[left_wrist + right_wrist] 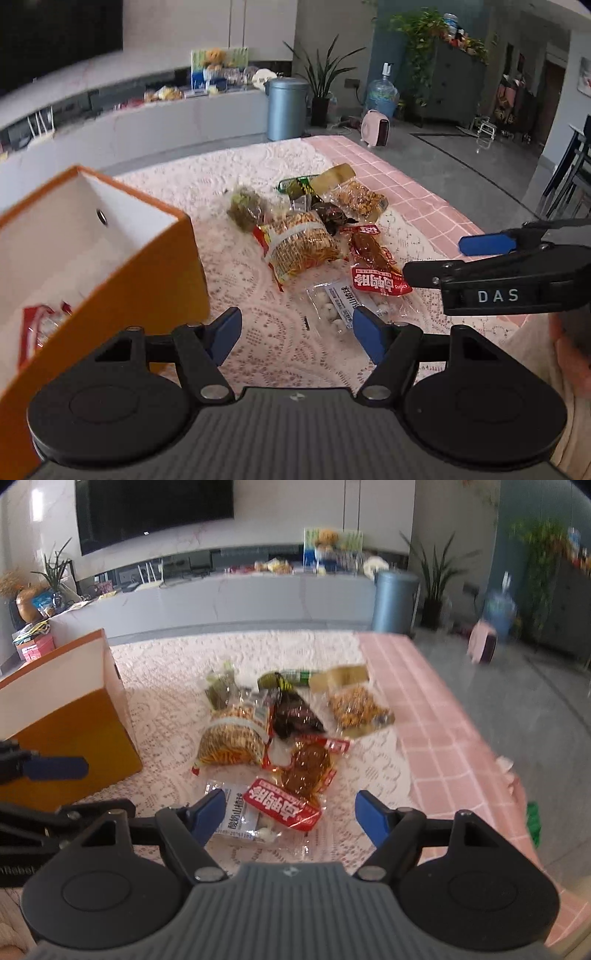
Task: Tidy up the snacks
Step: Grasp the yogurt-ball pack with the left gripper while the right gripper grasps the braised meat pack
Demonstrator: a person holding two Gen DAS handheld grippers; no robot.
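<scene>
A pile of snack packets lies on the lace cloth: a noodle snack packet (303, 243) (232, 738), a red meat packet (376, 266) (306, 771), a clear packet of white balls (332, 306) (240, 812), a dark packet (330, 214) and a nut packet (362, 199). An open orange box (110, 258) (74, 720) stands left of the pile, with a red packet (40, 328) inside. My left gripper (297, 338) hangs open beside the box, above the cloth. My right gripper (291, 816) (454, 258) is open over the red meat packet's near end, not touching it.
A pink checked cloth (443, 738) covers the table's right side, and the table edge drops to the floor there. A green sausage (291, 677) and a beige bar (343, 675) lie at the pile's far end. One blue pad (55, 768) of the left gripper shows before the box.
</scene>
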